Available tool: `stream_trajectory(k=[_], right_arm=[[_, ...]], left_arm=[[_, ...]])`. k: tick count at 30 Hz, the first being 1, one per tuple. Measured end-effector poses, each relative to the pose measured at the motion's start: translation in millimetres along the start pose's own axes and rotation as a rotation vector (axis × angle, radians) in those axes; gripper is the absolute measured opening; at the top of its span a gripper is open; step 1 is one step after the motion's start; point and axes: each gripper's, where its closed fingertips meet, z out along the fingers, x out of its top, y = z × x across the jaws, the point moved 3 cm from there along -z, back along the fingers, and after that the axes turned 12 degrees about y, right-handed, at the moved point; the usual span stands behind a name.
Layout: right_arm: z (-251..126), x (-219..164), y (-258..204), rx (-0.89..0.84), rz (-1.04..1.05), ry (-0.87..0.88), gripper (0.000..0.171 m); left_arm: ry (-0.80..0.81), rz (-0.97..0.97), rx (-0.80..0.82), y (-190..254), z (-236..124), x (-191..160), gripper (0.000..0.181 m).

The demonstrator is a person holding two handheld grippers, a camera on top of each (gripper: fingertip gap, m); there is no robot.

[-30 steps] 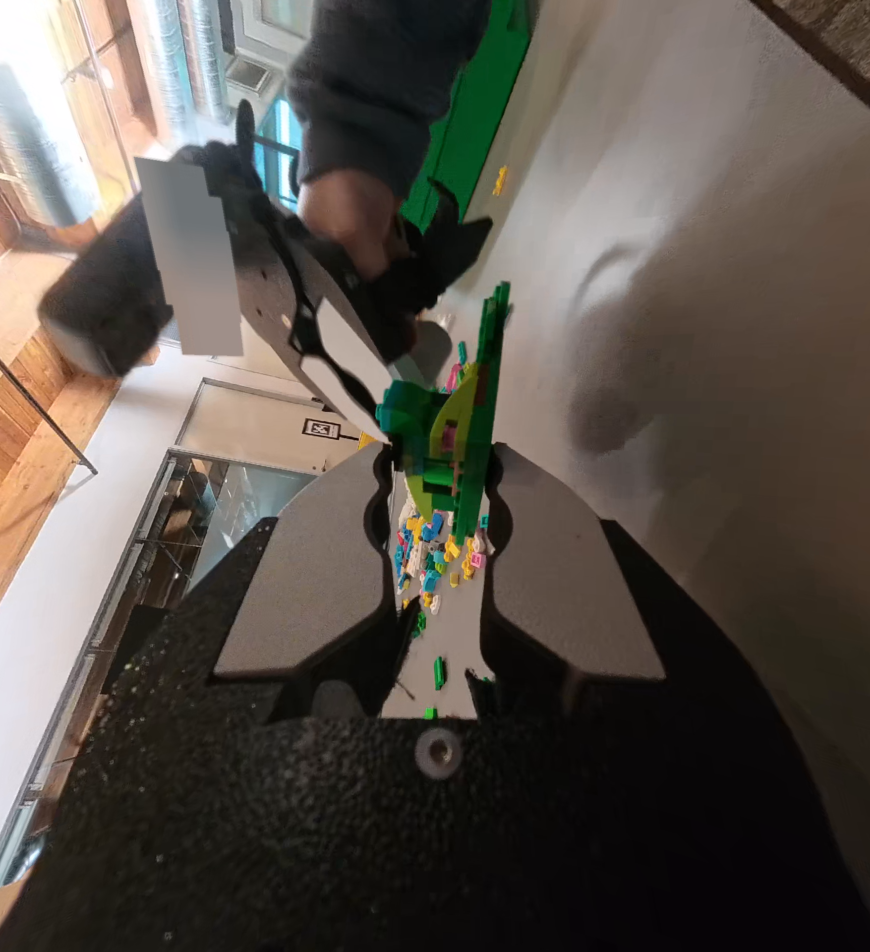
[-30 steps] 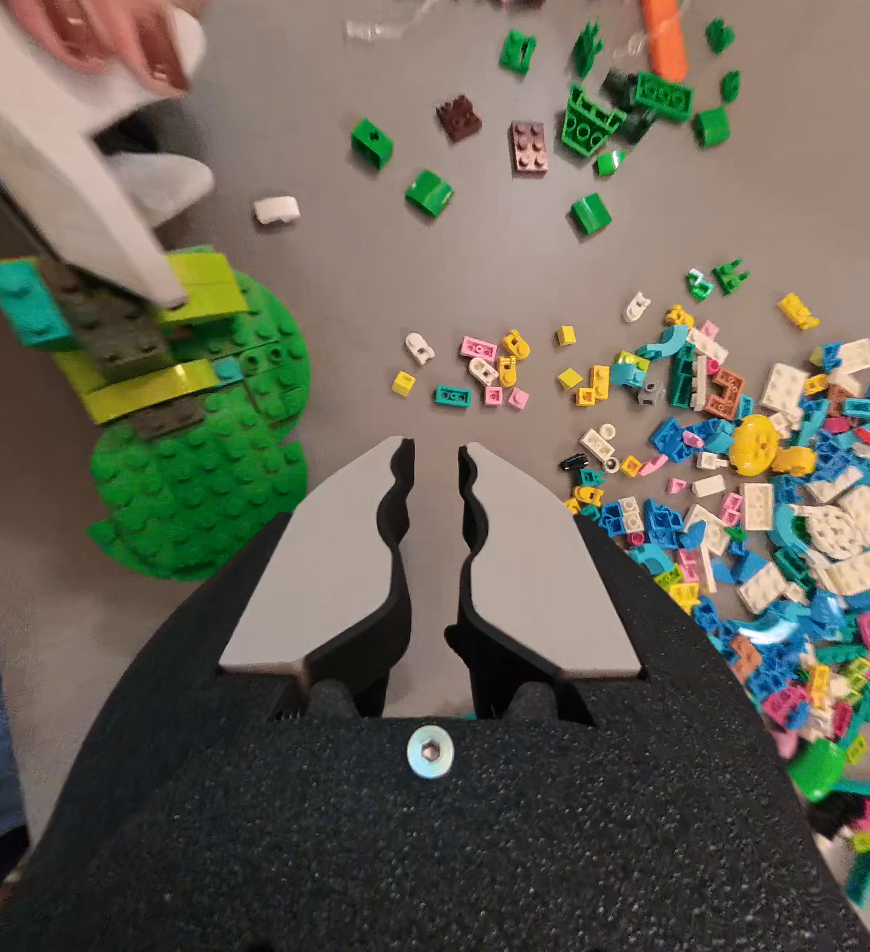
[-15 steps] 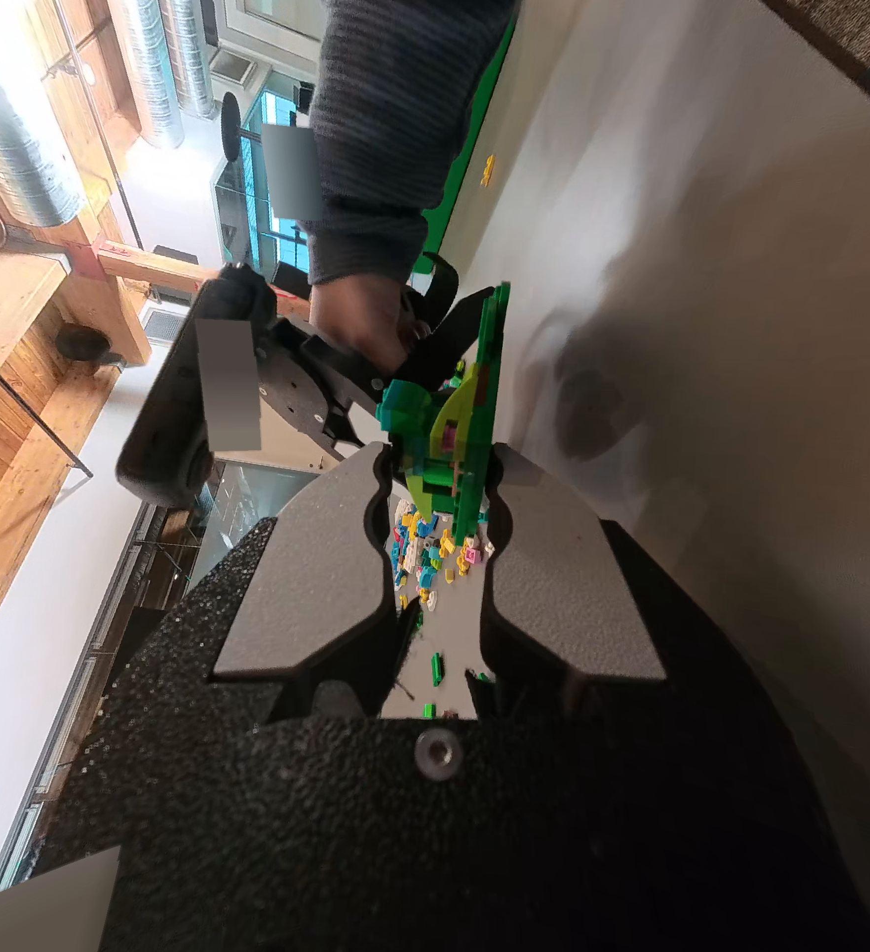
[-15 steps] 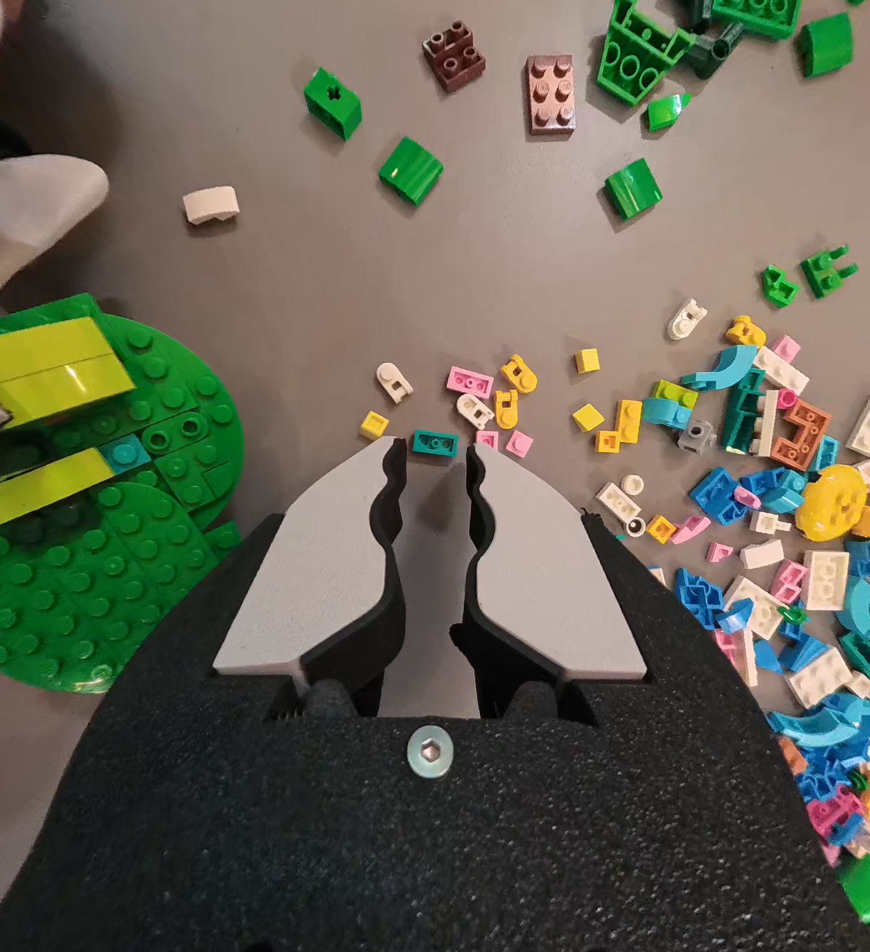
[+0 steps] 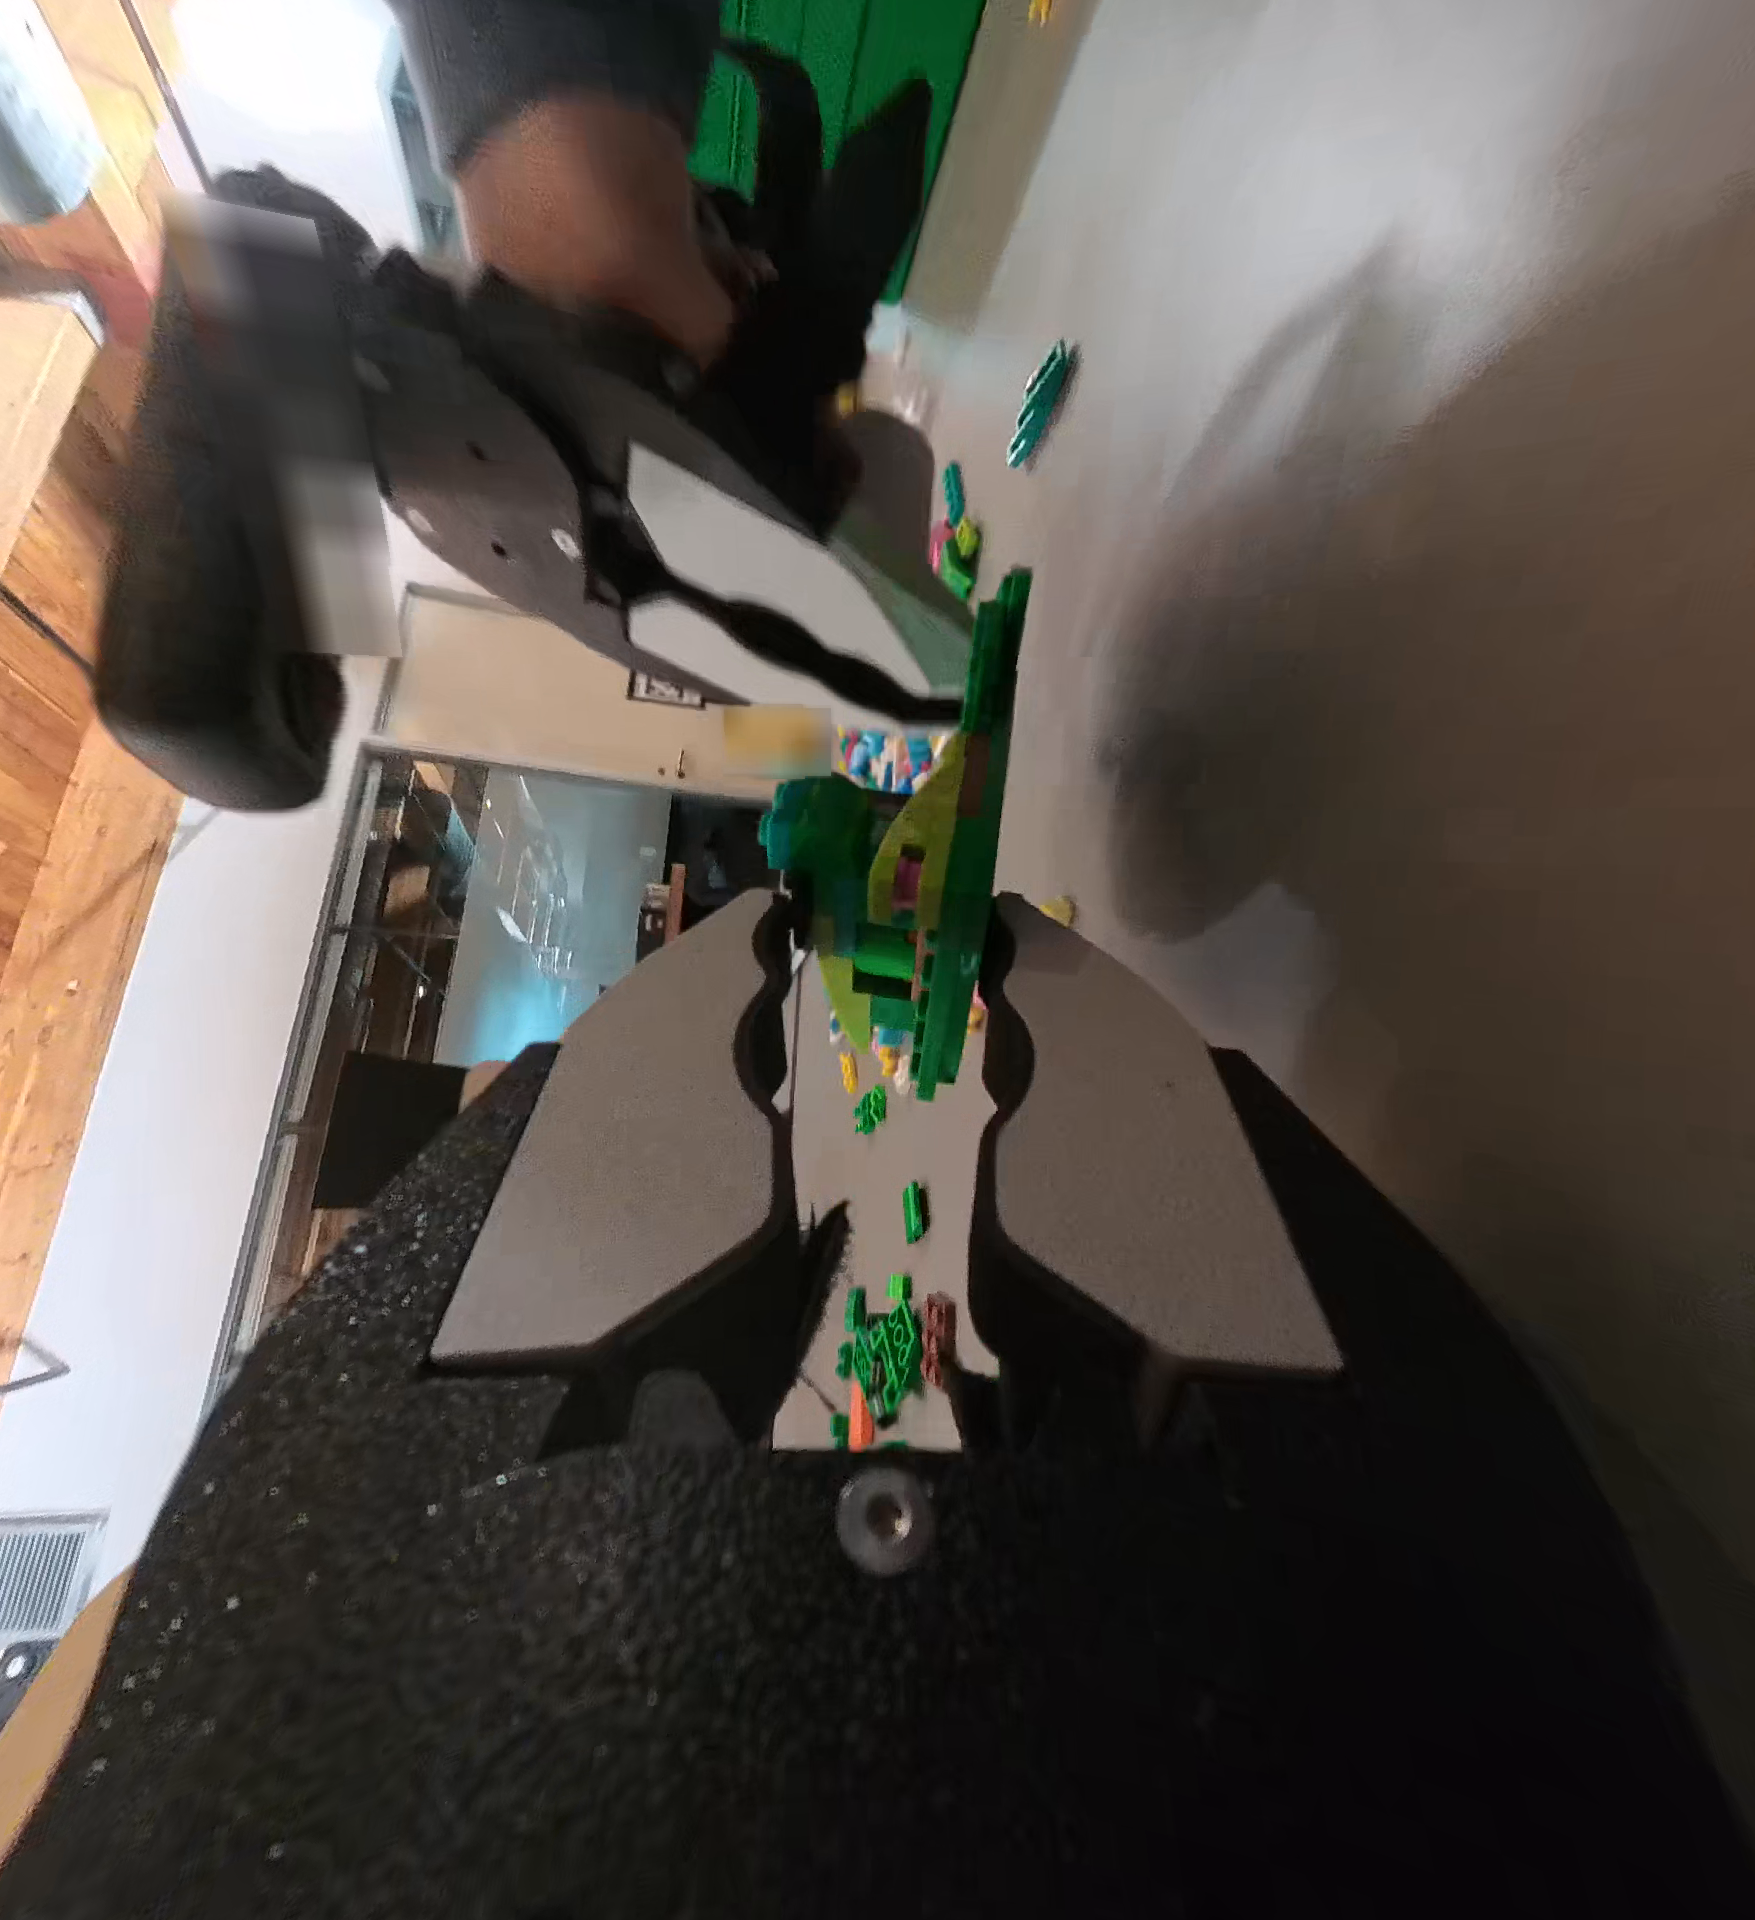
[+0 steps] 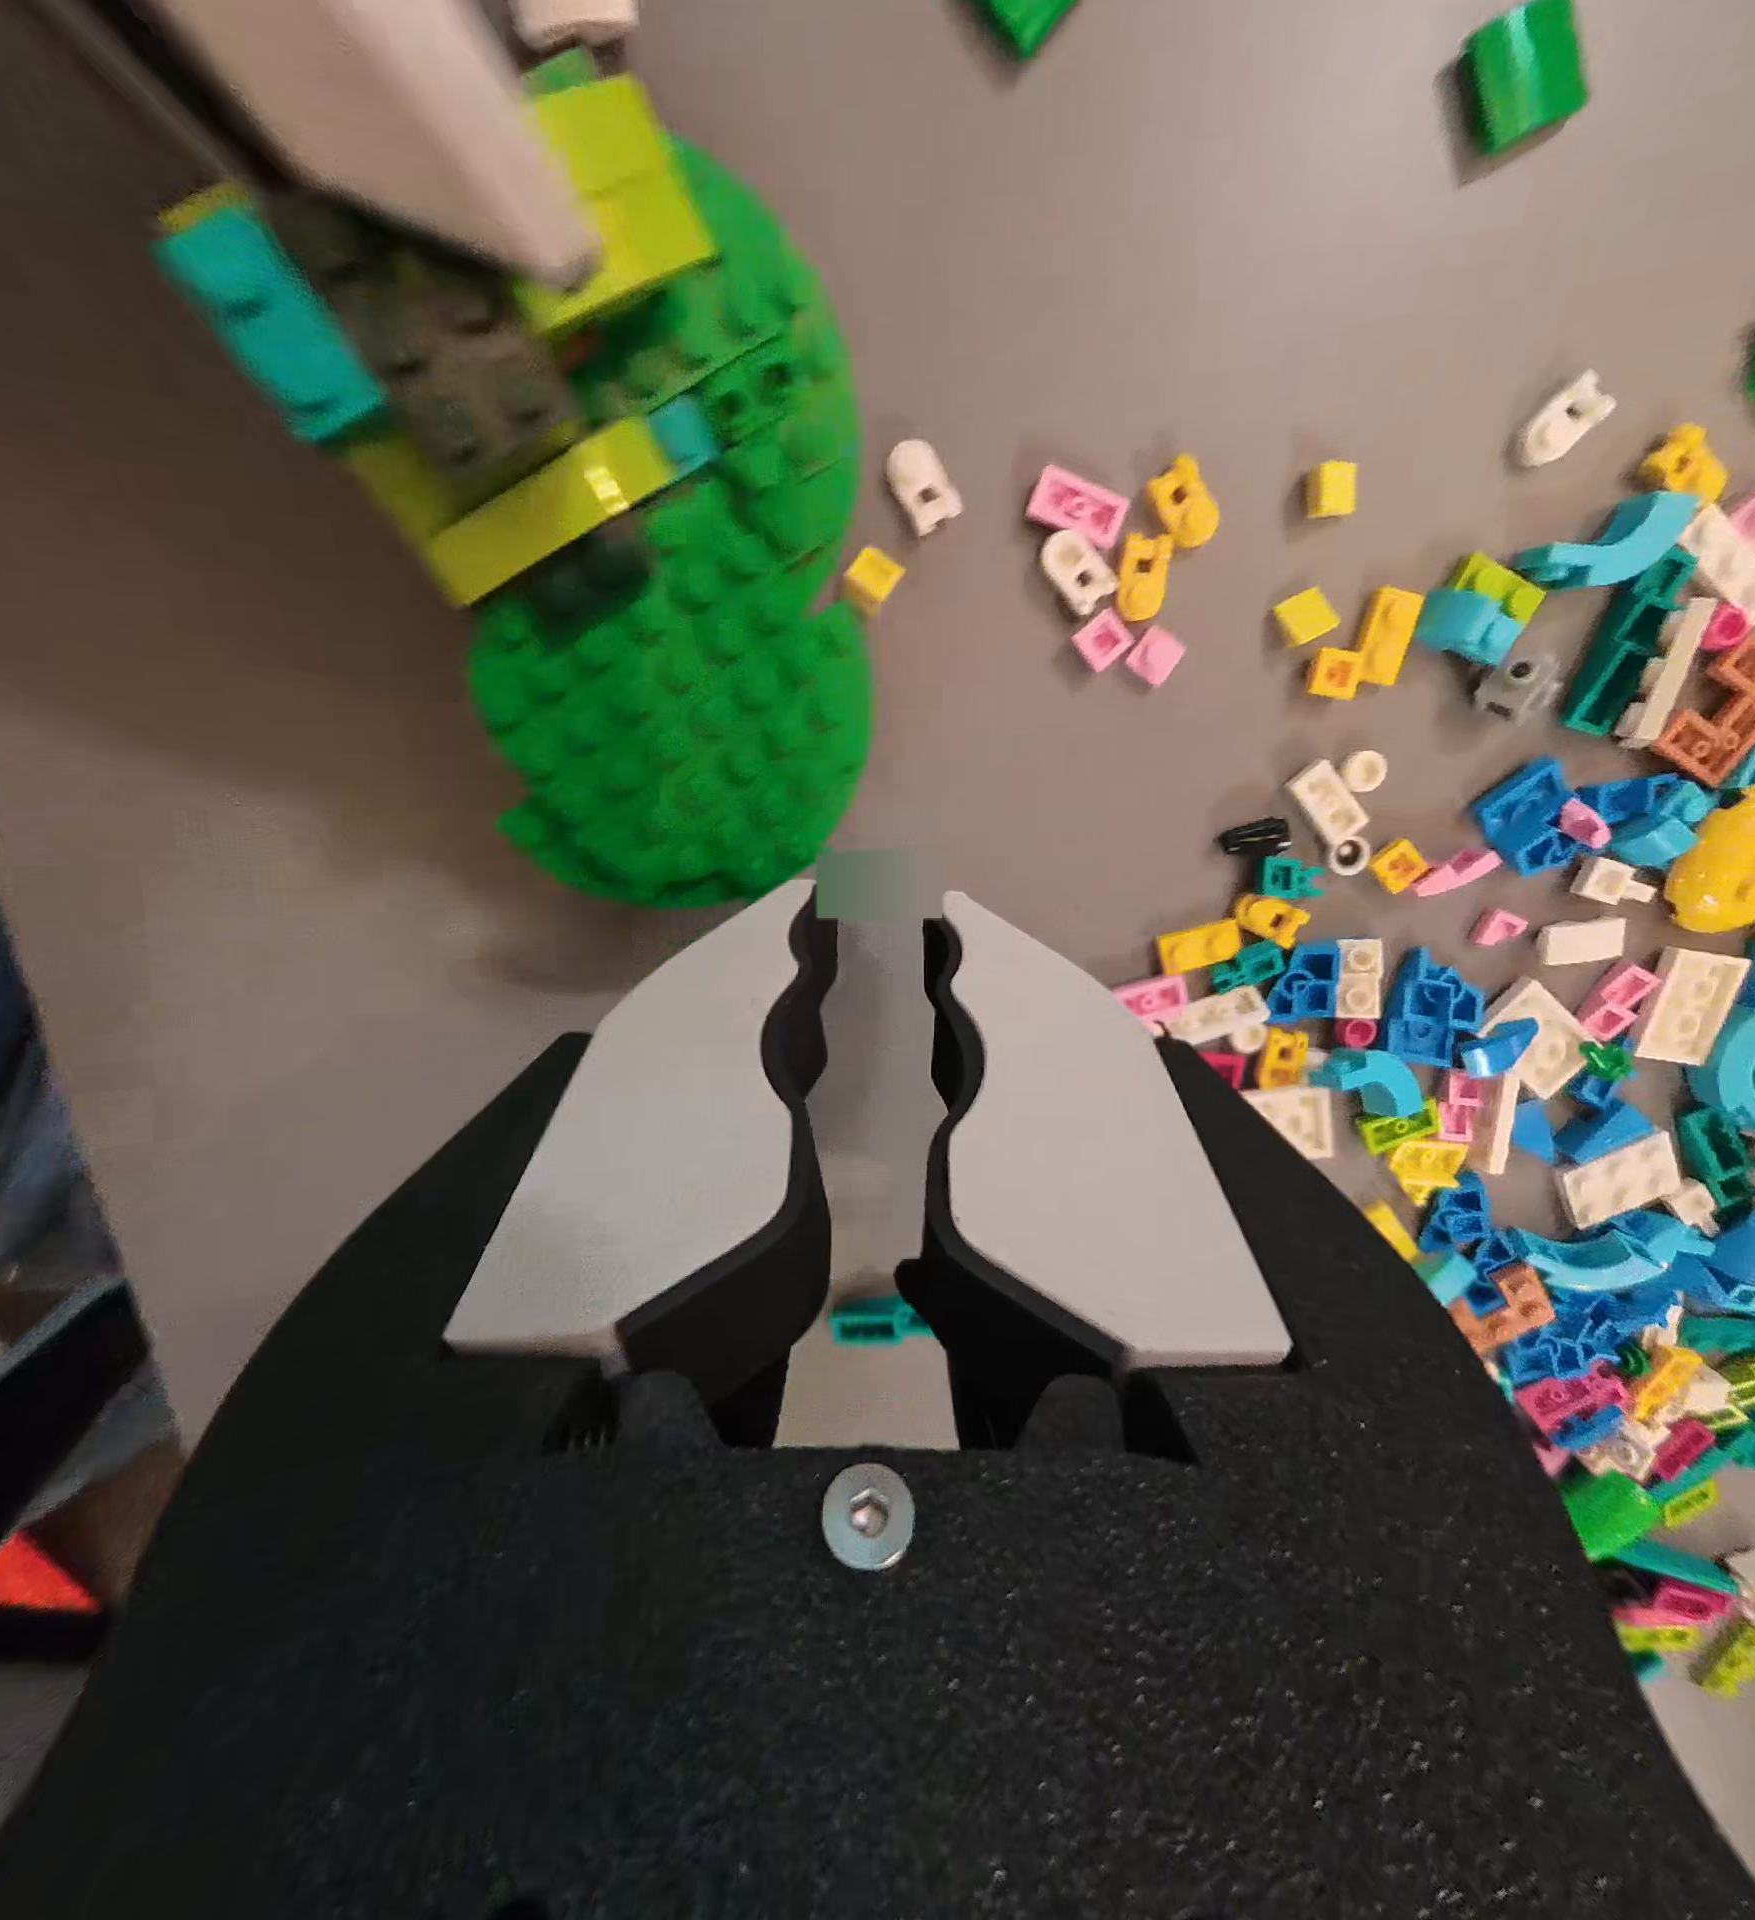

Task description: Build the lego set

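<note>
Left gripper [image 5: 888,920] clamps the round green studded baseplate with lime and teal bricks [image 6: 665,665], upper left of the right wrist frame, edge-on at centre in the left wrist view. Right gripper [image 6: 878,914], jaws at a narrow gap, holds nothing visible; a mosaic patch covers its tips. Loose multicoloured bricks [image 6: 1538,1039] litter the grey tabletop [image 6: 1112,260] at right.

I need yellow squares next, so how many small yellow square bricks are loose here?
3. One small yellow square brick lies beside the round green studded baseplate; two more farther right, one above the other. The mixed brick pile may hide others.
</note>
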Motion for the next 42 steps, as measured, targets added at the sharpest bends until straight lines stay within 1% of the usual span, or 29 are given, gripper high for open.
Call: stream_trajectory(k=[4,8,16,20,22,27,29,31,33,34,36,39,42], right_arm=[[-13.6,-1.8,-12.6,0.064,-0.027,-0.045,0.015],[-14.8,-0.2,-23.4,0.103,-0.057,-0.062,0.015],[-15.5,7.8,-27.0,0.132,-0.049,-0.022,0.015],[-14.1,0.2,-24.1,0.13,-0.036,-0.084,0.015],[-14.7,-10.6,-19.8,0.116,-0.013,-0.169,0.015],[-29.2,-56.3,-14.9,0.088,0.075,-0.58,0.015],[-31.7,-64.9,-17.4,0.11,0.103,-0.668,0.015],[-30.2,-68.2,-17.8,0.129,0.1,-0.703,0.015],[-25.5,-64.1,-15.2,0.13,0.083,-0.672,0.016],[-22.9,-60.5,-13.2,0.122,0.079,-0.642,0.023],[-19.8,-52.3,-8.4,0.092,0.066,-0.575,0.031],[-28.9,-45.8,-3.5,0.02,0.055,-0.463,0.032],[-41.4,-47.2,-5.1,-0.06,0.11,-0.29,0.029]], left_arm=[[-0.043,-0.014,0.029,-4.6,-0.4,-6.4,0.034],[-0.052,-0.033,0.055,-9.0,-1.1,-8.1,0.034],[-0.017,0.009,-0.003,0.5,1.9,-0.7,0.034],[-0.017,0.022,-0.018,3.1,3.2,0.8,0.034],[-0.028,0.022,-0.017,2.6,3.0,-1.3,0.034],[-0.041,0.014,-0.004,0.4,2.4,-3.9,0.034],[-0.04,0.015,-0.004,0.3,2.5,-3.8,0.034],[-0.04,0.016,-0.009,0.9,2.8,-3.7,0.034],[-0.041,0.022,-0.012,1.5,2.8,-3.8,0.034],[-0.041,0.024,-0.012,1.6,2.8,-3.7,0.034],[-0.043,0.023,-0.015,1.9,2.8,-4.0,0.034],[-0.045,0.024,-0.014,1.7,2.3,-4.8,0.034],[-0.046,0.022,-0.01,0.9,2.0,-5.1,0.034]])
